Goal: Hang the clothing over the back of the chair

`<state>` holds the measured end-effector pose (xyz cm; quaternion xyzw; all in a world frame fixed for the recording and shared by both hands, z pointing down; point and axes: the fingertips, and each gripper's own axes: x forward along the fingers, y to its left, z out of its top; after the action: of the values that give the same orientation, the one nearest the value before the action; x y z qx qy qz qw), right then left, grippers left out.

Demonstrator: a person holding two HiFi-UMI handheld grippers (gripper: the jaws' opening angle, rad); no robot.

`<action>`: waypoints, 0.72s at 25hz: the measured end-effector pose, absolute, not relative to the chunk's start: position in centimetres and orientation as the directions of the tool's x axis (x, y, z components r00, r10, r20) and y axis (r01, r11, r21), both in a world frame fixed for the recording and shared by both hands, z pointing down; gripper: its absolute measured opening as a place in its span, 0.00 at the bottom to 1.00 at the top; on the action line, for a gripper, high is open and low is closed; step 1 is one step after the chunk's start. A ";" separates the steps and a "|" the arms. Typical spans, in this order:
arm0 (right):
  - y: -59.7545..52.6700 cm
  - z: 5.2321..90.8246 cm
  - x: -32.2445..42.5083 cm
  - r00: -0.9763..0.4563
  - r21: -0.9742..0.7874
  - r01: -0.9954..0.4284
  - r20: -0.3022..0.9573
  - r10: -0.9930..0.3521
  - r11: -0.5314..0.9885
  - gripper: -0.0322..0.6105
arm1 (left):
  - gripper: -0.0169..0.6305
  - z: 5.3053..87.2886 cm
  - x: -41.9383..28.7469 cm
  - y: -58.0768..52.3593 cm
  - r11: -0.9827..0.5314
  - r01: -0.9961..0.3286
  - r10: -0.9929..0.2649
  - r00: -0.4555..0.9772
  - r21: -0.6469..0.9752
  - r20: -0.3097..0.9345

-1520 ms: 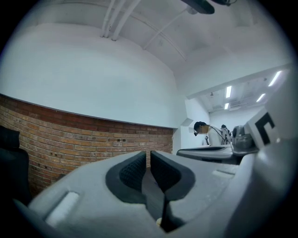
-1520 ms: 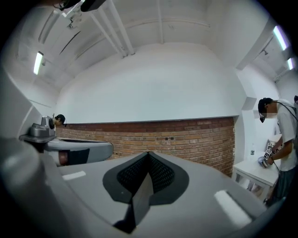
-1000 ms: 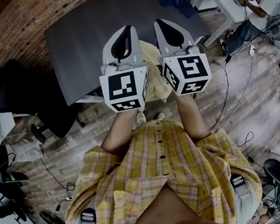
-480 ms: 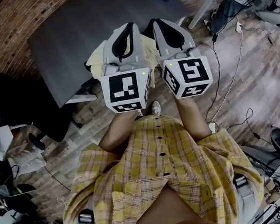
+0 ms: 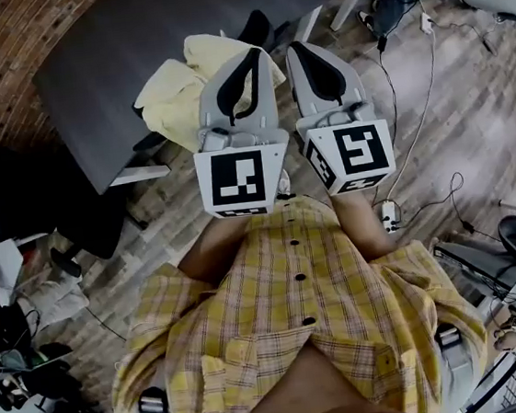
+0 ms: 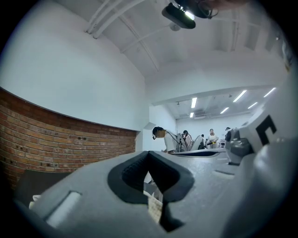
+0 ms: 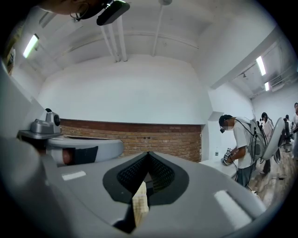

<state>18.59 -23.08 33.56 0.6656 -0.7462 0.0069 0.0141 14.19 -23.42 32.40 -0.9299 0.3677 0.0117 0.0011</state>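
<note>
Dark grey table (image 5: pixel 104 70), and a pale yellow cloth garment (image 5: pixel 175 90) at its edge.
It spreads ahead-left of the left gripper (image 5: pixel 255 58) and right gripper (image 5: pixel 298 53), both clamped on a fold of it (black chair part (image 5: pixel 256 27) just beyond, nearer the left one).

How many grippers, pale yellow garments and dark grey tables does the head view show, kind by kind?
grippers: 2, the left gripper and the right gripper
pale yellow garment: 1
dark grey table: 1
total: 4
</note>
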 end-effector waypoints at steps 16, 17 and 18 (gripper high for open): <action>-18.8 36.6 19.2 -0.054 0.017 -0.998 0.035 -0.998 0.055 0.04 | 0.03 36.2 14.6 -20.2 -0.751 -0.660 -0.661 0.750 -0.028 0.027; -18.7 36.8 19.2 -0.057 0.012 -0.998 0.037 -0.998 0.057 0.04 | 0.03 36.3 14.6 -20.2 -0.751 -0.659 -0.660 0.751 -0.030 0.029; -18.5 36.9 19.1 -0.060 0.008 -0.998 0.037 -0.998 0.060 0.04 | 0.03 36.4 14.6 -20.1 -0.752 -0.658 -0.659 0.752 -0.031 0.031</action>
<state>19.12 -18.52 36.92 0.6854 -0.7279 0.0098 0.0165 14.57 -20.09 36.39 -0.9358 0.3517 -0.0202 0.0092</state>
